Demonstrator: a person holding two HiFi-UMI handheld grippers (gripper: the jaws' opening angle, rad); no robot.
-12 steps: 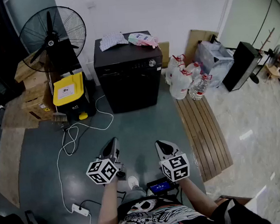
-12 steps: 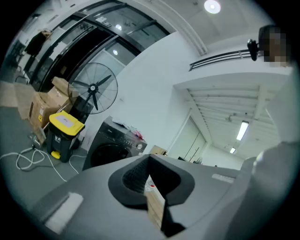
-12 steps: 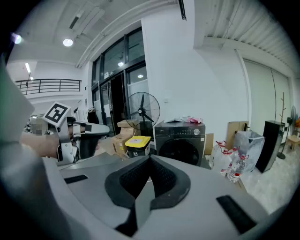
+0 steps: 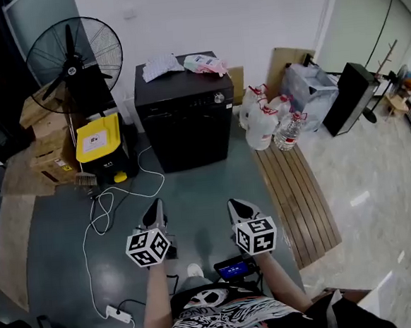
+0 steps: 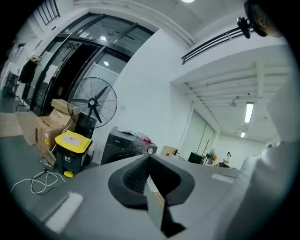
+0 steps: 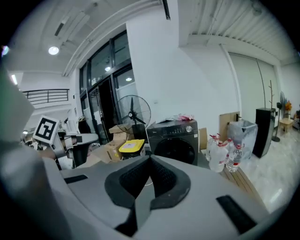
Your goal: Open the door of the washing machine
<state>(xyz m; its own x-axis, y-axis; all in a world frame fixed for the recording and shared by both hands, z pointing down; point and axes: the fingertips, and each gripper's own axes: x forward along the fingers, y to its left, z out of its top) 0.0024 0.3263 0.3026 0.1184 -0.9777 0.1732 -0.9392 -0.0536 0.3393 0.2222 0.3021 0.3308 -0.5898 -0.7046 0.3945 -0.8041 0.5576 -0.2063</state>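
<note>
Washing machine (image 4: 186, 122) door closed

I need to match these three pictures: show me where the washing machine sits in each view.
Head view: washing machine at upper centre.
Left gripper view: left of centre, lower half.
Right gripper view: just right of centre.
Shared landmark: the standing fan, left of the machine in every view.

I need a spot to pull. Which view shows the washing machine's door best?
The right gripper view: the door faces it, round and shut. The head view shows only the washing machine's dark front from above; in the left gripper view the left tool hides most.
</note>
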